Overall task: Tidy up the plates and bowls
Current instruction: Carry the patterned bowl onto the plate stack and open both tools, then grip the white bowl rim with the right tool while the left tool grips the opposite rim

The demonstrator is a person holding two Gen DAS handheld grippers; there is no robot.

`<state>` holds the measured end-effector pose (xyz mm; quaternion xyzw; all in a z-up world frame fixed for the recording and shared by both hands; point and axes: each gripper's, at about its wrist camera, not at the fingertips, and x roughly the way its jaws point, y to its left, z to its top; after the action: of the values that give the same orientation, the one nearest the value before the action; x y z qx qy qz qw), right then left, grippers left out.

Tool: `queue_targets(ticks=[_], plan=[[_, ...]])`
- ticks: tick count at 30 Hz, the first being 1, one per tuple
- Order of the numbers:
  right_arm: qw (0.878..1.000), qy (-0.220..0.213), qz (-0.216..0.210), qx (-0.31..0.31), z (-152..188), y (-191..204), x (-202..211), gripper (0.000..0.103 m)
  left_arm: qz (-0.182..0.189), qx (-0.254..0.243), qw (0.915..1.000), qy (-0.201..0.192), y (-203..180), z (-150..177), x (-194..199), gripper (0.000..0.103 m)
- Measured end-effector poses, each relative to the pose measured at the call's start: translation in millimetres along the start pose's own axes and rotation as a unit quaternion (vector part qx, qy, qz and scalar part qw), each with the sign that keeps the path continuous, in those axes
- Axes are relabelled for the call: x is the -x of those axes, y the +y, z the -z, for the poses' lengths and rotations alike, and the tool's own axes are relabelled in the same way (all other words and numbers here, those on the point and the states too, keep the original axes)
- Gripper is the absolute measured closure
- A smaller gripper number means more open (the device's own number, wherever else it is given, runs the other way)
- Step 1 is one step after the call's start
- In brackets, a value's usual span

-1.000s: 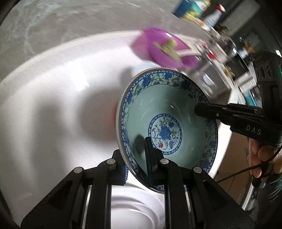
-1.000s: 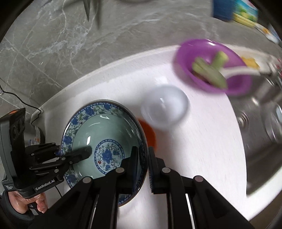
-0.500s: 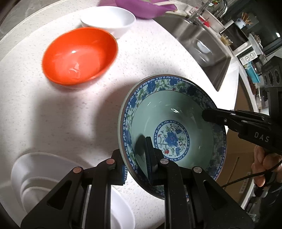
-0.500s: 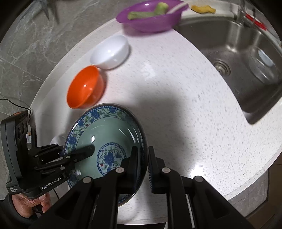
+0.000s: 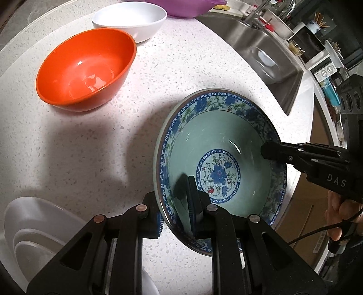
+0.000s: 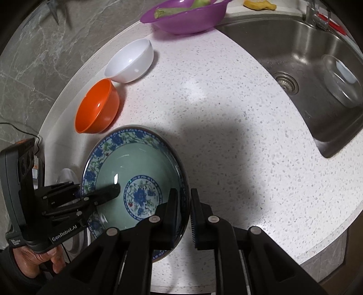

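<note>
A blue-and-green patterned bowl (image 5: 224,158) is held above the white speckled counter (image 5: 90,140). My left gripper (image 5: 175,211) is shut on its near rim, and my right gripper (image 6: 185,208) is shut on the opposite rim; the bowl also shows in the right wrist view (image 6: 133,181). An orange bowl (image 5: 86,68) and a white bowl (image 5: 129,19) stand upright on the counter farther back. They also show in the right wrist view, orange bowl (image 6: 97,106) and white bowl (image 6: 130,61). Stacked white dishes (image 5: 38,229) sit at the lower left.
A steel sink (image 6: 313,68) with a clear container (image 6: 340,79) lies to the right. A purple bowl (image 6: 183,17) with green vegetables stands at the back by a grey marble wall (image 6: 34,56). The counter's front edge (image 6: 329,236) curves at lower right.
Both grippers have carried the patterned bowl back and lower toward the counter's near side. The orange and white bowls now lie farther ahead. Both grips are unchanged.
</note>
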<state>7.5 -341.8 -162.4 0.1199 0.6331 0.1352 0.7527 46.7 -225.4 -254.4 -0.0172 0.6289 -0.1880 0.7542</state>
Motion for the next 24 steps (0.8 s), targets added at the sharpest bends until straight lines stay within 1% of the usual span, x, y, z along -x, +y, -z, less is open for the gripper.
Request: queue_targets(ticks=[1, 3, 4, 5, 6, 7, 9, 10, 11, 12, 13, 14, 16, 17, 18, 19, 20, 22, 23, 24], plan=[[1.0, -0.002, -0.002, 0.001, 1, 0, 0, 0.091, 0.002, 0.001, 1.0, -0.001, 0, 0, 0, 0.085], [1.0, -0.007, -0.009, 0.003, 4, -2, 2, 0.09, 0.006, 0.006, 1.0, -0.005, 5, 5, 5, 0.076], [1.0, -0.009, -0.014, 0.006, 5, -1, 3, 0.089, 0.009, 0.007, 0.9999, -0.01, 11, 10, 11, 0.053], [1.0, -0.013, -0.016, 0.007, 5, -1, 4, 0.089, 0.016, 0.008, 0.9997, -0.02, 12, 11, 16, 0.027], [1.0, -0.018, -0.017, 0.009, 6, 0, 5, 0.088, 0.02, 0.008, 0.9994, -0.028, 12, 12, 21, 0.019], [1.0, -0.019, -0.019, 0.008, 6, 0, 5, 0.085, 0.021, 0.006, 0.9992, -0.034, 13, 12, 26, 0.016], [0.999, -0.024, -0.02, 0.005, 7, -1, 10, 0.079, 0.029, 0.006, 0.9987, -0.042, 16, 13, 40, 0.015], [0.999, -0.031, -0.021, 0.004, 8, -2, 15, 0.077, 0.034, 0.008, 0.9984, -0.045, 19, 13, 46, 0.012], [0.999, -0.037, -0.019, 0.004, 7, -4, 21, 0.076, 0.039, 0.009, 0.9978, -0.052, 25, 12, 57, 0.005], [0.999, -0.045, -0.018, 0.004, 4, -5, 27, 0.072, 0.039, 0.009, 0.9974, -0.059, 30, 10, 65, 0.003], [0.998, -0.056, -0.017, 0.003, 1, -7, 34, 0.064, 0.038, 0.008, 0.9971, -0.066, 35, 7, 74, 0.001], [0.997, -0.071, -0.02, 0.001, -5, -9, 44, 0.06, 0.028, 0.002, 0.9966, -0.078, 45, 1, 85, 0.001], [0.995, -0.099, -0.028, -0.005, -21, -13, 62, 0.042, 0.009, -0.01, 0.9948, -0.101, 58, -13, 105, 0.001], [0.993, -0.112, -0.034, -0.01, -29, -15, 69, 0.037, -0.004, -0.017, 0.9924, -0.122, 67, -22, 115, 0.001], [0.991, -0.124, -0.044, -0.015, -39, -15, 76, 0.029, -0.024, -0.021, 0.9883, -0.149, 77, -33, 127, 0.001], [0.989, -0.137, -0.059, -0.02, -53, -15, 82, 0.024, -0.038, -0.02, 0.9854, -0.165, 85, -43, 135, 0.001], [0.987, -0.145, -0.072, -0.023, -65, -14, 86, 0.022, -0.048, -0.016, 0.9836, -0.173, 94, -56, 142, 0.001], [0.983, -0.154, -0.095, -0.025, -89, -8, 88, 0.021, -0.061, 0.005, 0.9841, -0.167, 116, -84, 148, 0.001], [0.982, -0.158, -0.104, -0.023, -104, -3, 85, 0.021, -0.072, 0.02, 0.9856, -0.152, 127, -101, 145, 0.001], [0.982, -0.159, -0.103, -0.021, -117, 2, 80, 0.021, -0.075, 0.027, 0.9879, -0.133, 134, -120, 138, 0.001]])
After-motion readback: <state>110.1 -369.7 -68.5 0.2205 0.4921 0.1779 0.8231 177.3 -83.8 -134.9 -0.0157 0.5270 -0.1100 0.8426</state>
